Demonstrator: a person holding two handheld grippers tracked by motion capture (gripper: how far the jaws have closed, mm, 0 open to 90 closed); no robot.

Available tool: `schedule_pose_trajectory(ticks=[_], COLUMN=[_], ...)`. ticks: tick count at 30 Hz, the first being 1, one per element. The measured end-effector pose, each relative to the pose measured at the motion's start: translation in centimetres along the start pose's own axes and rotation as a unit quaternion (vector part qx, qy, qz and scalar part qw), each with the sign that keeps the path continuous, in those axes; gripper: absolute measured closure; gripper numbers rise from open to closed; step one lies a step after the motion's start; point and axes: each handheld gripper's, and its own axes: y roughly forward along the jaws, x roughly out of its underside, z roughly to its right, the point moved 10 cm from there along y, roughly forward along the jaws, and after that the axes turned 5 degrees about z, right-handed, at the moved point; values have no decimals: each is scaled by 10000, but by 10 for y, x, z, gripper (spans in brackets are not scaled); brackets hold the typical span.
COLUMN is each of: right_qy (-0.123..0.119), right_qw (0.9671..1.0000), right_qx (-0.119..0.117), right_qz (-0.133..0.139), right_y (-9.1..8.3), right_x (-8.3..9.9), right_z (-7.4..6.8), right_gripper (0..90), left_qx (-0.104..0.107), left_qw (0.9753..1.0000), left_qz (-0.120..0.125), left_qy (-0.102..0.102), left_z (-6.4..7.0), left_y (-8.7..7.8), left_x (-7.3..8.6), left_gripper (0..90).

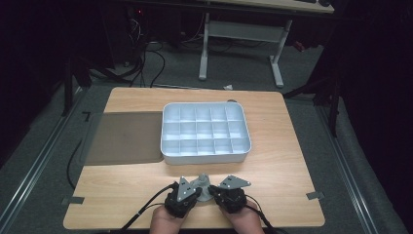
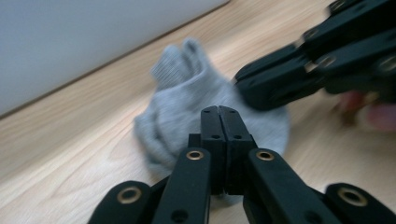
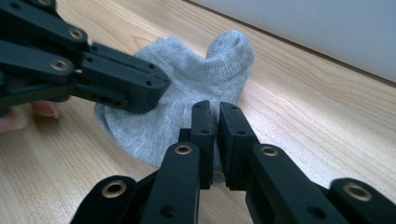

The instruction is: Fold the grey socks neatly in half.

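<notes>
A small grey sock lies crumpled on the wooden table near its front edge, between my two grippers. My left gripper comes at it from the left and my right gripper from the right. In the left gripper view the sock bunches up ahead of my left gripper, whose jaws are pressed together on its cloth. My right gripper bites its right edge. In the right gripper view my right gripper pinches the sock, and my left gripper grips its left side.
A white tray divided into several empty compartments stands just beyond the sock; its wall shows close behind. A dark mat lies left of it. Bare wood spreads to both sides of the hands.
</notes>
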Motion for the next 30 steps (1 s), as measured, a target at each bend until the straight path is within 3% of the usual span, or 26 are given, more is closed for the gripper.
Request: schedule_pose_trajectory(ticks=[3, 7, 12, 15, 19, 21, 24, 28, 30], right_qy=[49, 369, 758, 819, 812, 688, 601, 432, 353], right_qw=[10000, 9992, 9970, 9962, 9958, 9970, 9977, 9980, 9980], right_qx=[2, -1, -144, -254, -402, -335, -321, -421, -447], right_qz=[-19, 158, 10, -136, -139, -85, -50, 202, 265], right_y=[-2, -8, -3, 4, 4, 3, -2, -17, -20], right_x=[0, -5, 2, 5, 5, 4, 3, -8, -11], right_z=[1, -1, 0, -4, -8, -9, -11, -23, -29], right_gripper=[803, 626, 579, 590, 747, 790, 803, 809, 811], left_qx=[-102, -133, -165, -166, -139, -134, -118, -14, -22], left_qw=[9999, 9998, 9998, 9998, 9998, 9998, 9999, 10000, 9999], left_qz=[-54, -60, -34, -36, -46, -41, -49, -43, -60], left_qy=[90, 115, 147, 139, 111, 105, 88, 3, 112], left_z=[-1, -3, -2, -2, -3, -3, -3, 2, 6], left_y=[0, -1, -1, -1, -2, -2, -1, 1, 2], left_x=[2, 3, 4, 4, 4, 4, 4, 3, 2], left_gripper=[900, 900, 900, 900, 900, 900, 900, 900, 900])
